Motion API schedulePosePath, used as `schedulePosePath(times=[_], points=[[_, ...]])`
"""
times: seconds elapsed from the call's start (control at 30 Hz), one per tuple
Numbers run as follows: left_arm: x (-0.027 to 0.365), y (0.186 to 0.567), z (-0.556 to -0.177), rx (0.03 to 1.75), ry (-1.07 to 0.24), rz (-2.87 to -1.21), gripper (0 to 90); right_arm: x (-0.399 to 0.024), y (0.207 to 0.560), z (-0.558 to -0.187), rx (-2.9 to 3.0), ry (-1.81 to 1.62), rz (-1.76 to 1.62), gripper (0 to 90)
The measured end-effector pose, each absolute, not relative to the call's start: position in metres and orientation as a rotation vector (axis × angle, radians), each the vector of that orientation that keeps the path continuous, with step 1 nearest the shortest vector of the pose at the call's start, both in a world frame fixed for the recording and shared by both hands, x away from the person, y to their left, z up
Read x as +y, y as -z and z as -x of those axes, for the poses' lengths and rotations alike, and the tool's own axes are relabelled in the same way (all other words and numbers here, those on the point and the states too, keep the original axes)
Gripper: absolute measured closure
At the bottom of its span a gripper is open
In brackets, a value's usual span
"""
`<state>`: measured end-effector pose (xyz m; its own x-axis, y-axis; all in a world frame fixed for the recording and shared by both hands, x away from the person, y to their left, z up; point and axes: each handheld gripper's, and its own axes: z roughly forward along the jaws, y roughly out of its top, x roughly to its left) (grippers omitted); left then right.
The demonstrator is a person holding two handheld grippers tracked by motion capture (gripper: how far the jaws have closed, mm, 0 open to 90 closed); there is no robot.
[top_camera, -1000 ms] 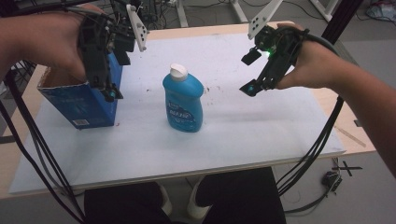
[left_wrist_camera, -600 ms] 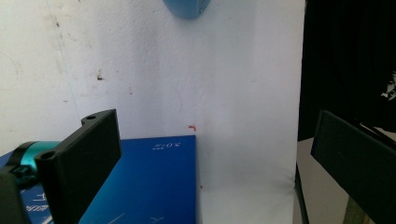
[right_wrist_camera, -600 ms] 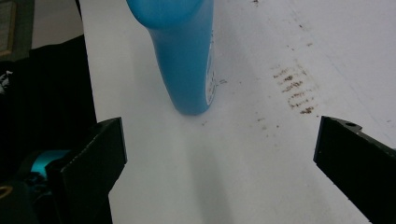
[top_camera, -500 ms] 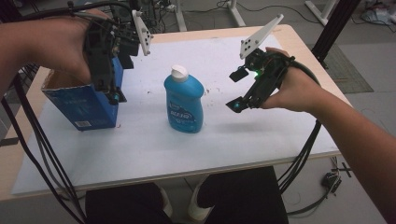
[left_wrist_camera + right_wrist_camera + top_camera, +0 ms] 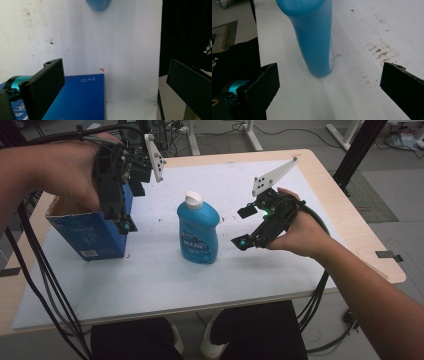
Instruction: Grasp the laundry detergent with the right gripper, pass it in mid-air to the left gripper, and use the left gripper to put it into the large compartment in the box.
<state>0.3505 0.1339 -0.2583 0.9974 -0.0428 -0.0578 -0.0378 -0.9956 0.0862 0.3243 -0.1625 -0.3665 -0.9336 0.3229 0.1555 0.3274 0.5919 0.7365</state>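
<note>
A white sheet covers most of the table. On its left part stands a blue box, open at the top. The left gripper hangs at the box's right edge, pointing down; in the left gripper view its jaws stand wide apart with nothing between them, and the box lies below. A blue bottle with a white cap stands upright mid-sheet, apart from the box. The right gripper sits just right of the bottle, aimed at it, not touching. In the right gripper view its jaws gape wide, the bottle's base ahead between them, nearer the left jaw. Brown specks mark the sheet.
</note>
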Motion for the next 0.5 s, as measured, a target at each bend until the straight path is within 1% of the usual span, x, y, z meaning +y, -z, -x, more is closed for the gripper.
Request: schedulePosePath(times=[0.5], points=[[0.14, 0.258, -0.349, -0.057, 0.085, -3.04, 1.6, -0.133, 0.392, -0.323, -2.708, 1.396, 0.597, 1.7]])
